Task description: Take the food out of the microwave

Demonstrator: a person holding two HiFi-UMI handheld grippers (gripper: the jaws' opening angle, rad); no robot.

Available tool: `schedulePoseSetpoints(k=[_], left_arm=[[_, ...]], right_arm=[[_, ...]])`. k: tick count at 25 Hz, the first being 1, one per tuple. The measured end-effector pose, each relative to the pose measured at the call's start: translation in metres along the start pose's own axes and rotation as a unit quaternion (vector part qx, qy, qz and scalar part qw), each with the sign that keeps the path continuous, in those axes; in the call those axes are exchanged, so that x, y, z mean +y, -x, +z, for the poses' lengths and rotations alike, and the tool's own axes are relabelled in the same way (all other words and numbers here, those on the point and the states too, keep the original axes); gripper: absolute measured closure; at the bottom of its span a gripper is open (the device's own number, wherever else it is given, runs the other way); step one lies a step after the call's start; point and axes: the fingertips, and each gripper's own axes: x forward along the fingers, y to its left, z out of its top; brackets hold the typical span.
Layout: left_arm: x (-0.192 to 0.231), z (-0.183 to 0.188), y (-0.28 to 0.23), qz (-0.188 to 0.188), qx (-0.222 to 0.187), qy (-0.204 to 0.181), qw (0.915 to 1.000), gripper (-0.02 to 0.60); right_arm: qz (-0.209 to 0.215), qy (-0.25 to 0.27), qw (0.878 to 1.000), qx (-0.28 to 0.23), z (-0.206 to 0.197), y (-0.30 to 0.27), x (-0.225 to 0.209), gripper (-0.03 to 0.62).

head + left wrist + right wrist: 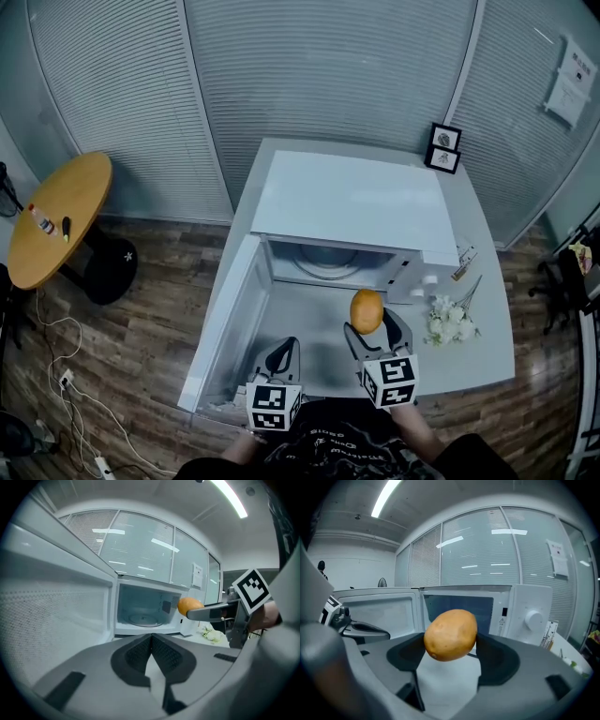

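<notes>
While the right gripper (451,644) pinches the potato (451,633), the left gripper (151,636) has jaws together.

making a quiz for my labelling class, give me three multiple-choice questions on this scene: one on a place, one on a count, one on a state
1. Where is the potato?
A) on the microwave's turntable
B) between the jaws of the right gripper
C) on the floor

2. How many picture frames stand at the back corner of the table?
A) one
B) two
C) four

3. How is the microwave door?
A) open
B) shut
C) taken off

Answers:
1 B: the right gripper view shows both jaws pressed on its sides.
2 B: the head view shows two frames.
3 A: it is swung out to the left.
</notes>
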Motion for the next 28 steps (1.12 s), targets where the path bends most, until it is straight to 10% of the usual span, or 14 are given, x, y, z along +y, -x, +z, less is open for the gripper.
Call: schedulePoseSetpoints(k=[28], left_arm=[[-0.025, -0.018, -0.003, -0.019, 0.013, 0.001, 0.9997, 0.574]], right_arm=[[0.013, -0.027, 0.999, 0.031, -0.065, 0.04, 0.007, 0.252]])
